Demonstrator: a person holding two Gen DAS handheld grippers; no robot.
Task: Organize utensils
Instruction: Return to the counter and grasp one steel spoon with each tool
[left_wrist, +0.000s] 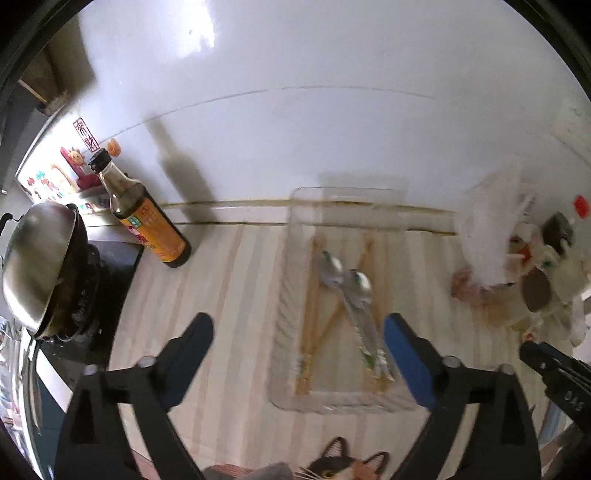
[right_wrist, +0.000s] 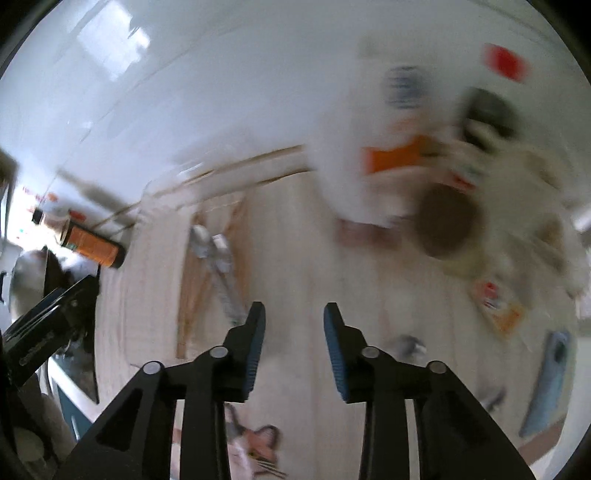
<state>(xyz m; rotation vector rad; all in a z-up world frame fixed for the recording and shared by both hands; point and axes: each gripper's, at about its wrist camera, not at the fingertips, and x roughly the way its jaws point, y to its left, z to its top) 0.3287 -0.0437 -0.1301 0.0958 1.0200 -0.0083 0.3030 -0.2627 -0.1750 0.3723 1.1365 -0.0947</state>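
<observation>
Clear plastic tray: rectangular, transparent, standing on the pale striped countertop with its far end near the white wall.

Contents of tray: two metal spoons, bowls toward the wall, handles crossing toward the near end; wooden chopsticks lying lengthwise on both sides of and beneath the spoons. All lie inside the tray. The right wrist view shows the same items blurred, to the left of its fingers.

Left gripper: jaws spread wide, hanging above the near half of the tray, one blue pad out over the bare counter, the other over the tray's right edge beside the spoon handles. Nothing between the pads is held.

Right gripper: jaws partly apart, empty, over bare counter to the right of the tray. Its tip shows at the right edge of the left wrist view.

Surroundings: dark sauce bottle with orange label, upright near the wall, left of the tray and well apart from it. Steel pot on a black stove, far left. Cluster of white bags and packets, right of the tray. Cat-face picture at the counter's near edge. Blue cloth-like item, far right, too blurred to tell.
</observation>
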